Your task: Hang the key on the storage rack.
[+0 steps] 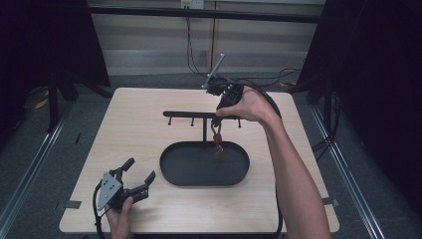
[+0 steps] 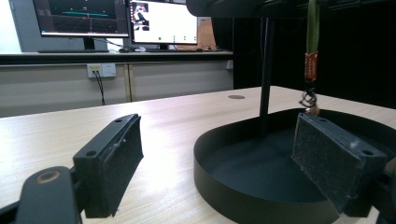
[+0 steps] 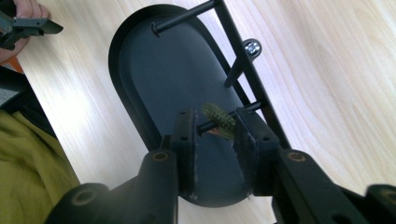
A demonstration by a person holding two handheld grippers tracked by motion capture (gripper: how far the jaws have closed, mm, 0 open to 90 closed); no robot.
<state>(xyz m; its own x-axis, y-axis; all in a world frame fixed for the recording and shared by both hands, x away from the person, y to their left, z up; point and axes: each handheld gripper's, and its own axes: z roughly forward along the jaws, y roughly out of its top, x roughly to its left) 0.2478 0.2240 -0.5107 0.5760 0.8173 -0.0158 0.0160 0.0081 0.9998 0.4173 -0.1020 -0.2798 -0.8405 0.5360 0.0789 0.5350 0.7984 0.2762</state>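
Strap [image 3: 219, 119] between right gripper [image 3: 215, 127] jaws, beside rack [image 1: 201, 115] peg.

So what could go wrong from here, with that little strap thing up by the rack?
1. The right tool pinches the green strap right at a peg of the rack; the loop may miss or slide off the peg's end.
2. If released early, the keyring probably drops into the black tray.
3. A sideways tug might tip the stand, since the open left tool rests on the table apart from it, not steadying it.
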